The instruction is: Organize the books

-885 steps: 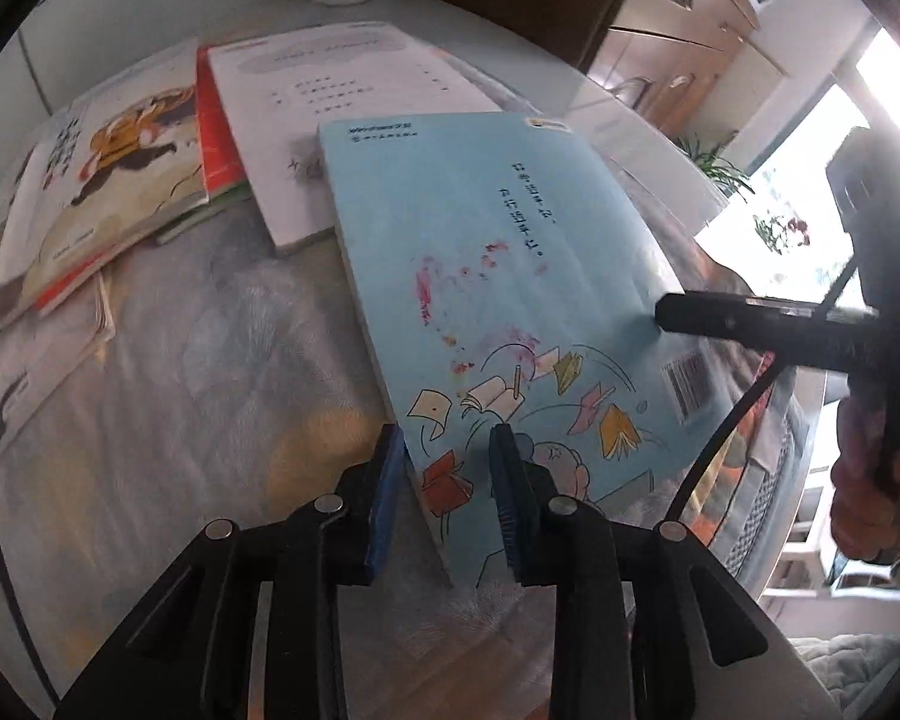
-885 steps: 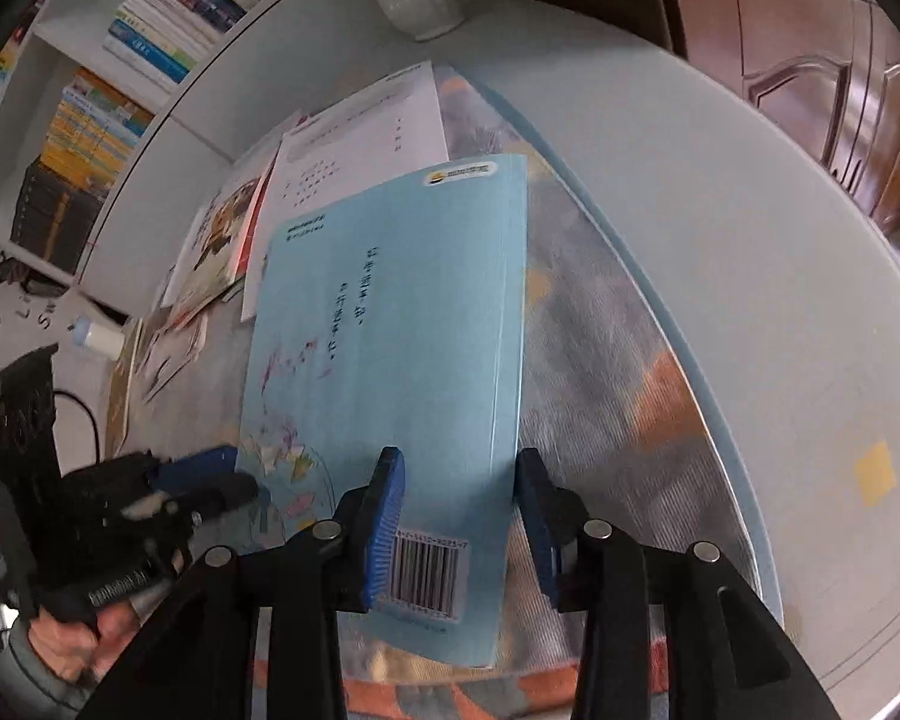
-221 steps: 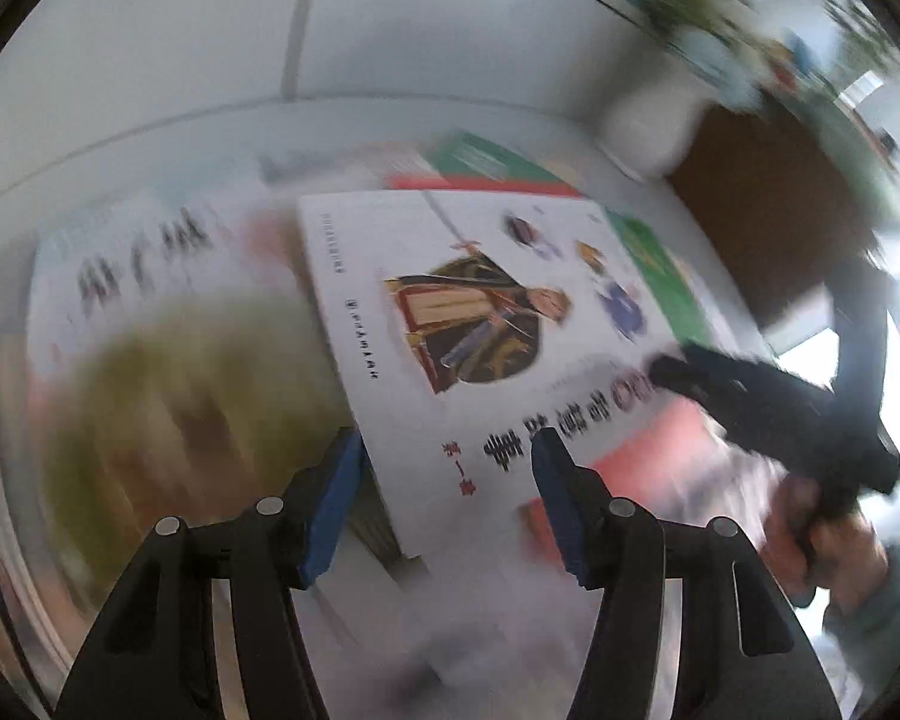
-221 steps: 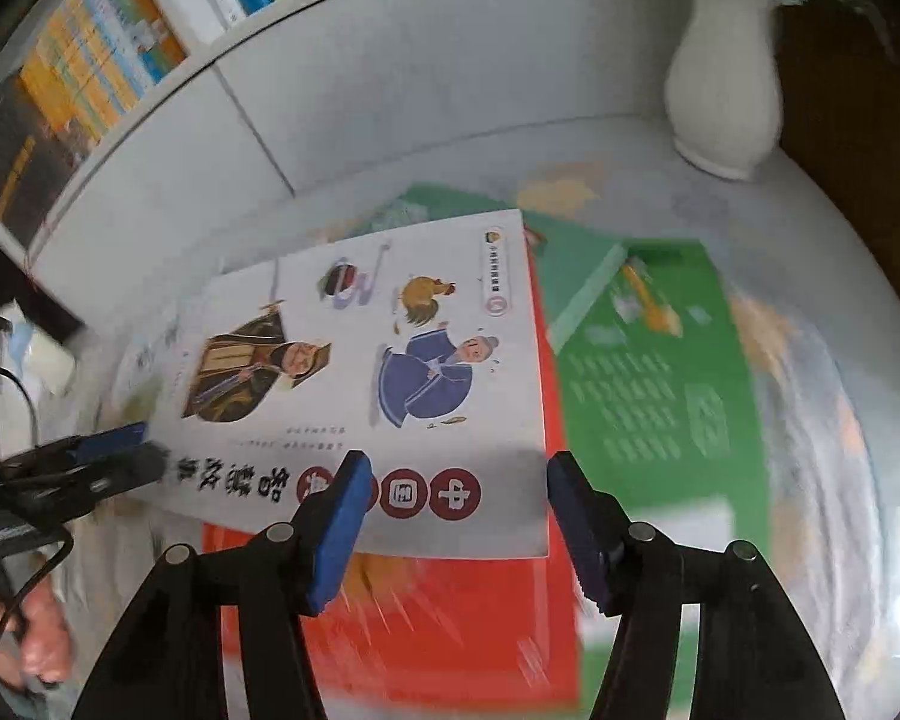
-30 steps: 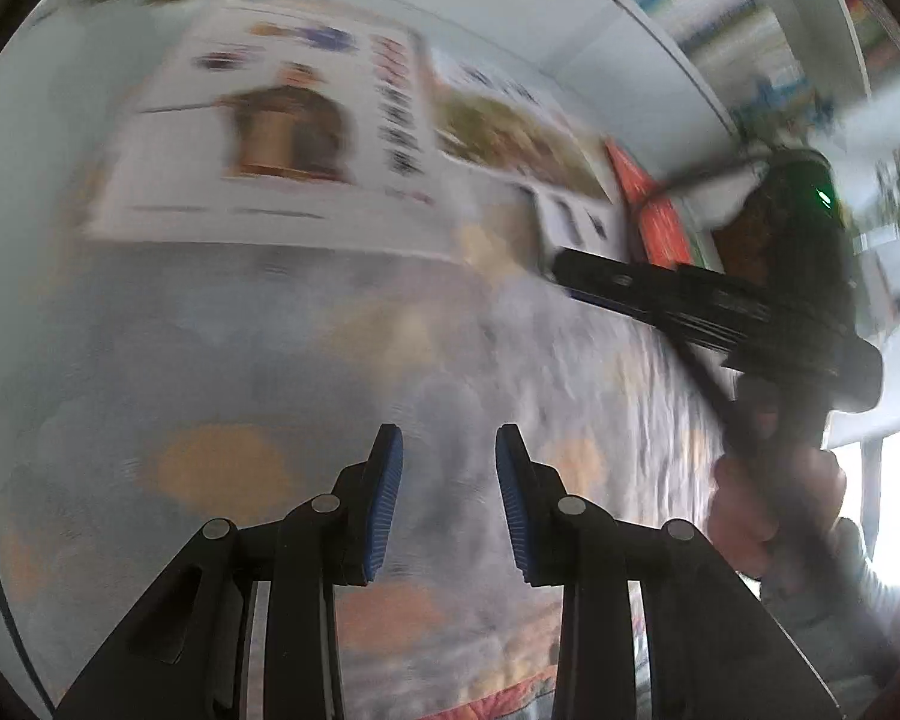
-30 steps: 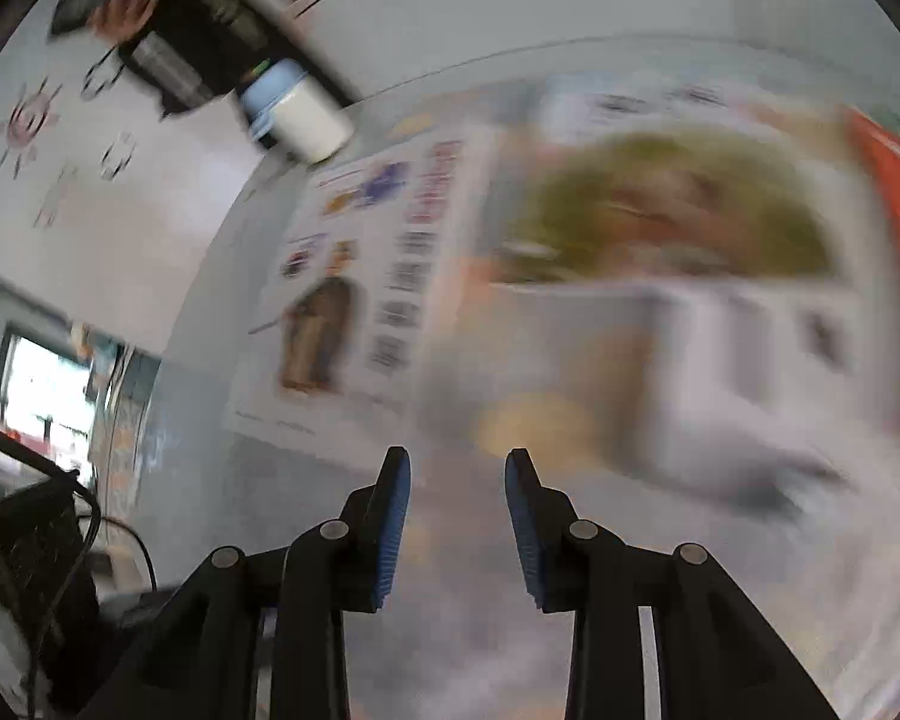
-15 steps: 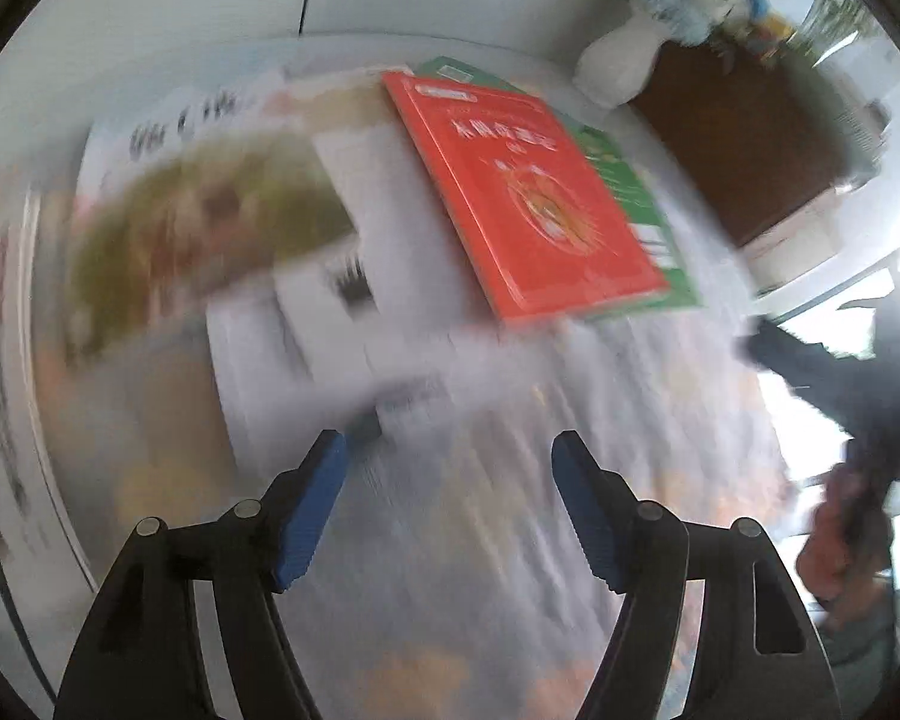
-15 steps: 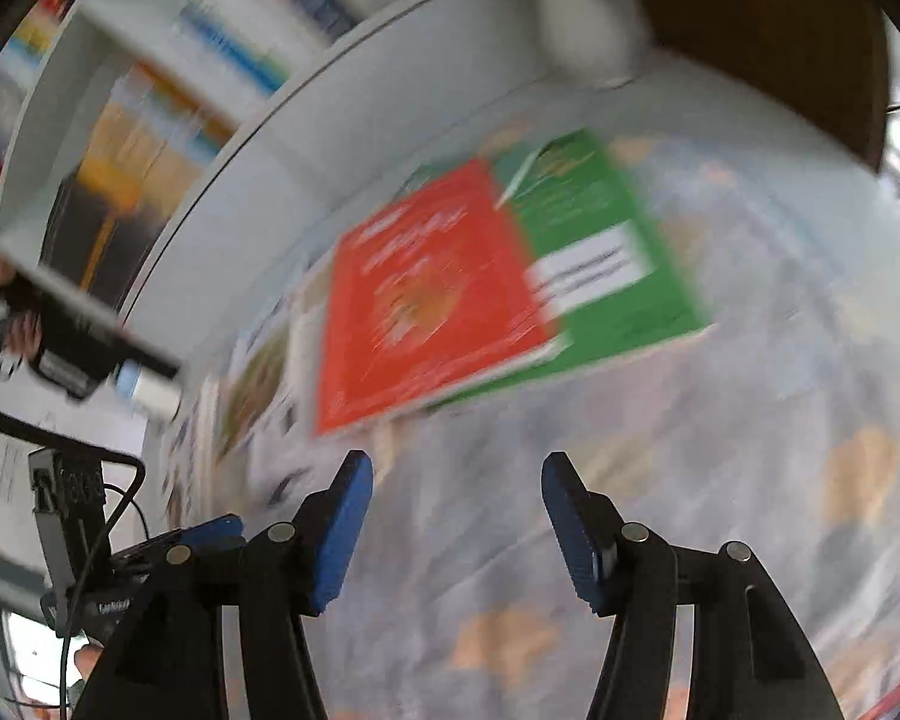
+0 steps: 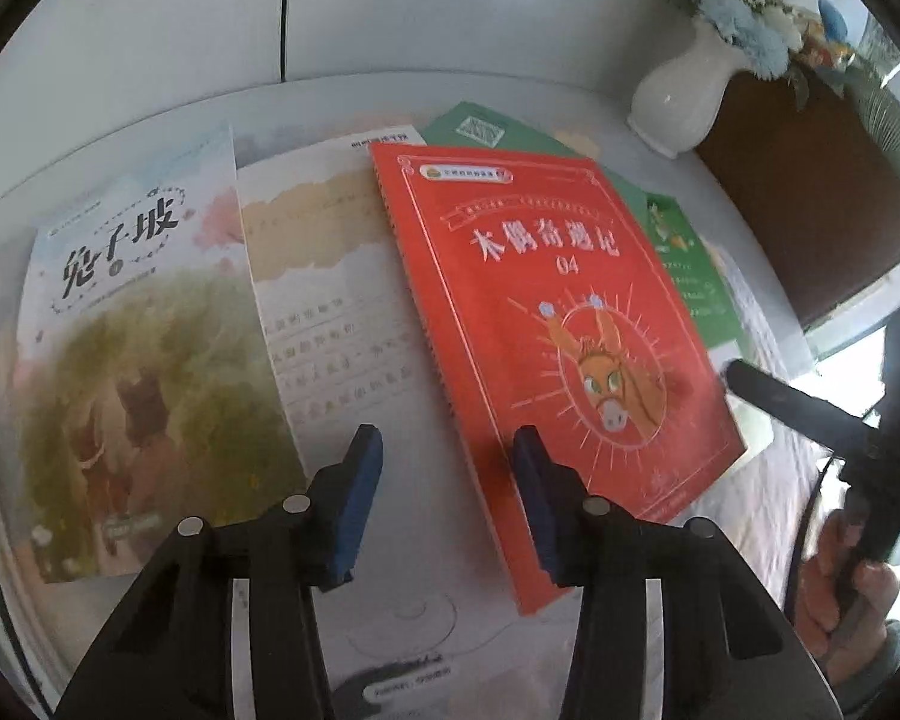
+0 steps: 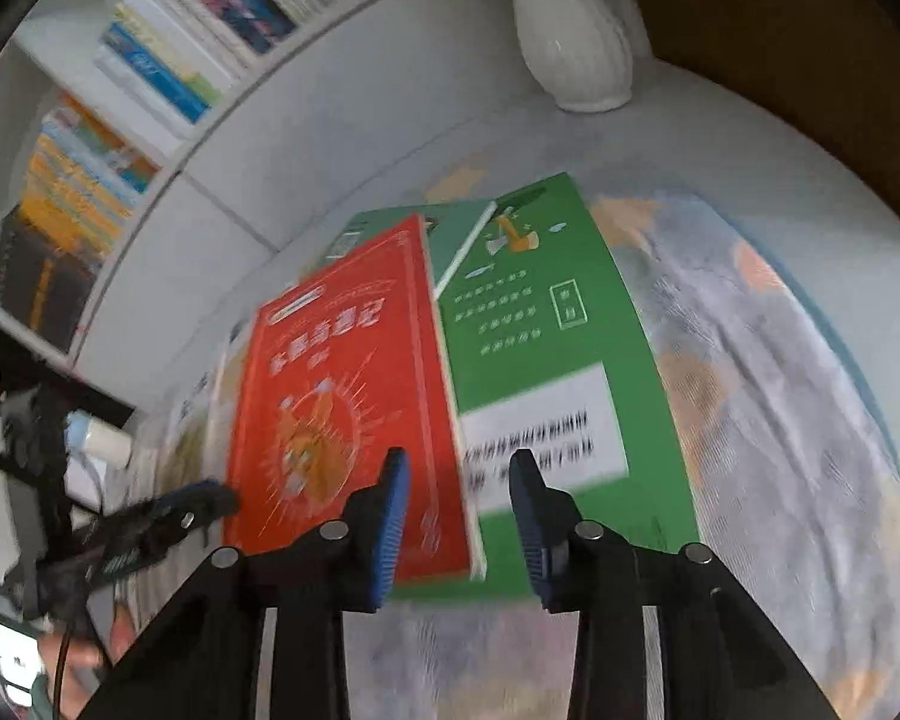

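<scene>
The red book (image 9: 546, 324) lies flat on top of a pile of books on the table (image 10: 780, 192), and its long side runs from near to far. The left gripper (image 9: 447, 468) hangs over the near left edge of the red book, the edge with the spine, and that edge runs right between its two blue pads. The right gripper (image 10: 457, 483) hangs over the near right edge, where the red book sits on a green book (image 10: 546, 312). So each hand is next to one long side of the red book, and I think both are getting set to grab it at once. Both grippers have just been closing. They are only partly open now, and the pads do not press on anything, so nothing is held. The red book has gold writing, a donkey face in a sunburst and thin white pages showing at the side. To its left lie a white book (image 9: 330, 324) and a book with a soft leafy picture (image 9: 138, 360). A white vase (image 9: 684, 96) stands far off on the right.
</scene>
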Demonstrator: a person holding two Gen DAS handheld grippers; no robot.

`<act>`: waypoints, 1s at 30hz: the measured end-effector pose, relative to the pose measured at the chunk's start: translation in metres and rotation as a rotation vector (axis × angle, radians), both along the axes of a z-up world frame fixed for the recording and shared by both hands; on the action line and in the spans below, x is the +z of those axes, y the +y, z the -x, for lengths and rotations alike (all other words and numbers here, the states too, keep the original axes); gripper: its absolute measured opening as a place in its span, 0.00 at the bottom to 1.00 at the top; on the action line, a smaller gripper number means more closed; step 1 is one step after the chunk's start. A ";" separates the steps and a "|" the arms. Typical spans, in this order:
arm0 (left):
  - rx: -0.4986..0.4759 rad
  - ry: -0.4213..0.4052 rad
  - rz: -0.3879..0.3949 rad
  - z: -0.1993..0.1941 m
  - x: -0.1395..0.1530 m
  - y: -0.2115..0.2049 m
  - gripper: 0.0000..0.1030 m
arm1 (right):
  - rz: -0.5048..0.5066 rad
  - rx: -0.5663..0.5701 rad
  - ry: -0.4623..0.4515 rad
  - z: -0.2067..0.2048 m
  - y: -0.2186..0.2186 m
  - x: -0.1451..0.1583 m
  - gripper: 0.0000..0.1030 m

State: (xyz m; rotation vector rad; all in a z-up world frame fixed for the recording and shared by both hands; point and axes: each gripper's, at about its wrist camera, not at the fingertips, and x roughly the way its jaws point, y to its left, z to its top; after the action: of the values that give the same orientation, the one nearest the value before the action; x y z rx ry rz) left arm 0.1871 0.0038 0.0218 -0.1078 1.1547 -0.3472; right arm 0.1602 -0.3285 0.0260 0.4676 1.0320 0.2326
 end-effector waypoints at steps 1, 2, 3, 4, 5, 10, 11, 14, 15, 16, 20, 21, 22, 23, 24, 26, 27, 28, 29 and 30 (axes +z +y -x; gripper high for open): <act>-0.016 0.009 0.037 0.000 -0.001 -0.001 0.40 | -0.004 0.000 0.007 -0.005 0.001 -0.004 0.28; -0.038 0.021 0.074 0.001 -0.002 -0.002 0.40 | -0.011 0.006 0.002 -0.010 0.003 -0.007 0.27; -0.060 0.041 0.118 0.003 -0.003 -0.004 0.42 | -0.020 0.019 0.000 -0.012 0.006 -0.007 0.27; -0.049 0.037 0.114 0.006 -0.001 -0.004 0.41 | -0.046 0.041 0.009 -0.014 0.010 -0.007 0.28; -0.044 0.042 0.121 0.011 -0.001 -0.003 0.41 | -0.065 0.060 0.022 -0.014 0.013 -0.008 0.29; -0.074 0.086 0.207 0.066 0.002 -0.013 0.41 | -0.084 0.088 0.056 0.022 0.001 -0.004 0.29; -0.107 0.098 0.201 0.089 -0.001 -0.020 0.41 | -0.072 0.098 0.067 0.039 -0.003 -0.001 0.29; -0.177 0.135 0.177 0.133 -0.014 -0.037 0.41 | -0.036 0.104 0.129 0.101 -0.012 -0.001 0.32; -0.203 0.148 0.169 0.149 -0.020 -0.044 0.41 | -0.035 0.089 0.153 0.123 -0.016 -0.003 0.33; -0.228 0.141 0.171 0.164 -0.024 -0.049 0.41 | -0.033 0.068 0.172 0.148 -0.020 -0.004 0.33; -0.281 0.102 0.147 0.186 -0.020 -0.061 0.40 | -0.085 -0.051 0.199 0.227 -0.038 -0.005 0.33; -0.281 0.098 0.130 0.187 -0.019 -0.061 0.39 | -0.095 -0.071 0.202 0.236 -0.040 -0.004 0.32; -0.282 0.089 0.099 0.190 -0.017 -0.060 0.35 | -0.084 -0.086 0.212 0.243 -0.041 -0.004 0.32; -0.284 0.074 0.082 0.195 -0.015 -0.059 0.31 | -0.055 -0.098 0.216 0.248 -0.041 0.000 0.32; -0.286 0.065 0.082 0.200 -0.013 -0.055 0.30 | -0.011 -0.109 0.213 0.251 -0.039 0.004 0.32; -0.278 0.075 0.106 0.209 -0.016 -0.045 0.27 | 0.060 -0.116 0.202 0.257 -0.033 0.008 0.32; -0.280 0.085 0.114 0.212 -0.021 -0.043 0.24 | 0.063 -0.118 0.191 0.260 -0.029 0.007 0.32; -0.277 0.067 0.113 0.215 -0.022 -0.046 0.24 | 0.053 -0.127 0.186 0.264 -0.028 0.005 0.32; -0.281 0.057 0.113 0.212 -0.023 -0.054 0.24 | 0.047 -0.155 0.176 0.269 -0.026 0.001 0.32; -0.286 0.067 0.133 0.211 -0.022 -0.055 0.25 | 0.057 -0.185 0.154 0.273 -0.023 0.001 0.32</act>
State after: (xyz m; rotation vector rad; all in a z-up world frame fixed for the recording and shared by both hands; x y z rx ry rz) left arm -0.0238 -0.0515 0.0002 -0.0709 1.2148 -0.6785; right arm -0.1128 -0.3516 0.0270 0.5315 1.1350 0.0020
